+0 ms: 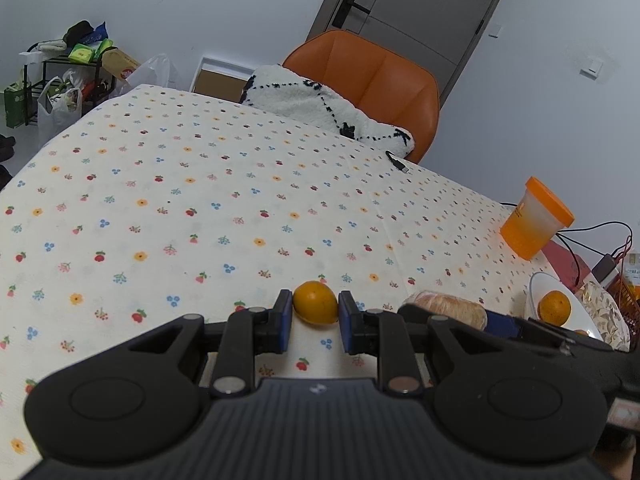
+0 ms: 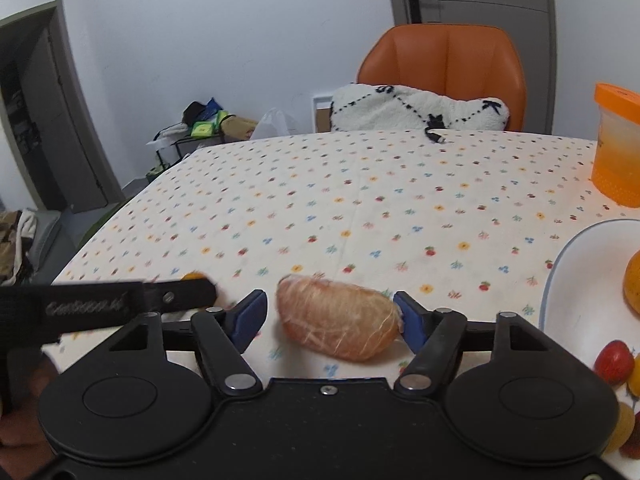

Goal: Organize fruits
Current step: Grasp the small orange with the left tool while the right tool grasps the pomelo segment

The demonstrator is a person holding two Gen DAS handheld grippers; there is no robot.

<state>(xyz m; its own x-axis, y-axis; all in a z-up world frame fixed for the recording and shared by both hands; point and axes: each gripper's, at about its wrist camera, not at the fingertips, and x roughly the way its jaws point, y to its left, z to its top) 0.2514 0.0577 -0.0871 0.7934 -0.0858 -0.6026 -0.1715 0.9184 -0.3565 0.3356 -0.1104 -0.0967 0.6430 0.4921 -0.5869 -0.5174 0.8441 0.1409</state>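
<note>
Orange and small, the citrus fruit (image 1: 315, 303) sits on the flower-print cloth of the worktop (image 1: 200, 184) near its front edge, squarely between the blue pads of the left tool (image 1: 314, 314), whose jaws stand a little wider than the fruit and seem not yet to press it, a stance that reads as lining up for a pick. Just to its right the right tool (image 2: 330, 316) is spread wide around a peeled pomelo-like segment (image 2: 338, 316); its right pad looks to touch the segment, the left pad stands clear, so nothing is gripped. Toward the worktop's right edge a white bowl (image 2: 560, 272) already holds one orange (image 1: 554, 307), probably where both pieces are bound. An orange-lidded tub (image 1: 534, 222) stands farther back along that edge; its contents cannot be told.
</note>
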